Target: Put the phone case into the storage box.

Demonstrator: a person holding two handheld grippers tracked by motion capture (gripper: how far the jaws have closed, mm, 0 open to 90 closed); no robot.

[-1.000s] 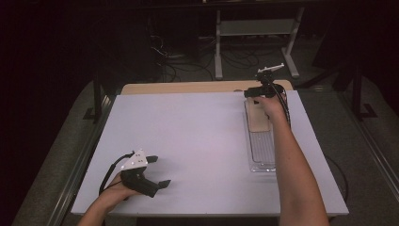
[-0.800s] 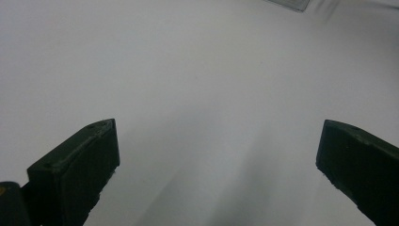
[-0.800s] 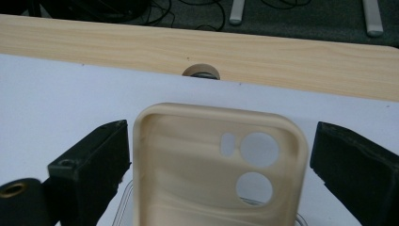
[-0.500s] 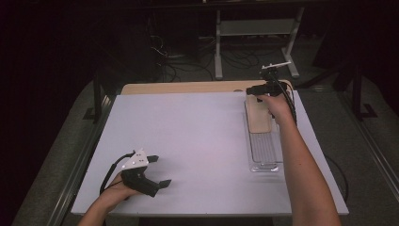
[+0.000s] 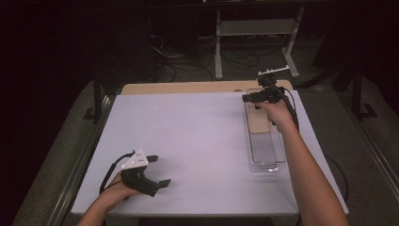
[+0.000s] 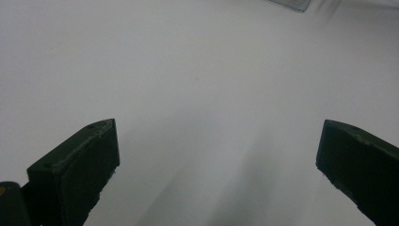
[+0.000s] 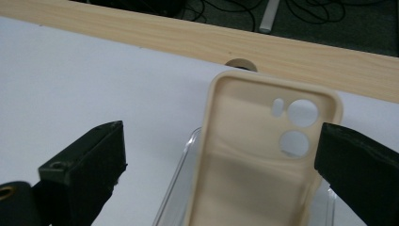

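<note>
Beige soft-rubber phone case (image 7: 263, 160), light and bendy, rests in a clear plastic tray (image 5: 266, 150); right tongs (image 7: 221, 165) gape around it, best pinched across its side walls; left tongs (image 5: 157, 170) idle open.

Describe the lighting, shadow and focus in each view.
High view: table brightly lit, surroundings almost black, right gripper sharp. Left gripper view: soft grey shadow between its jaws, left gripper blurred at the edges. Right gripper view: phone case evenly lit, slightly soft, clear tray faintly glinting.
</note>
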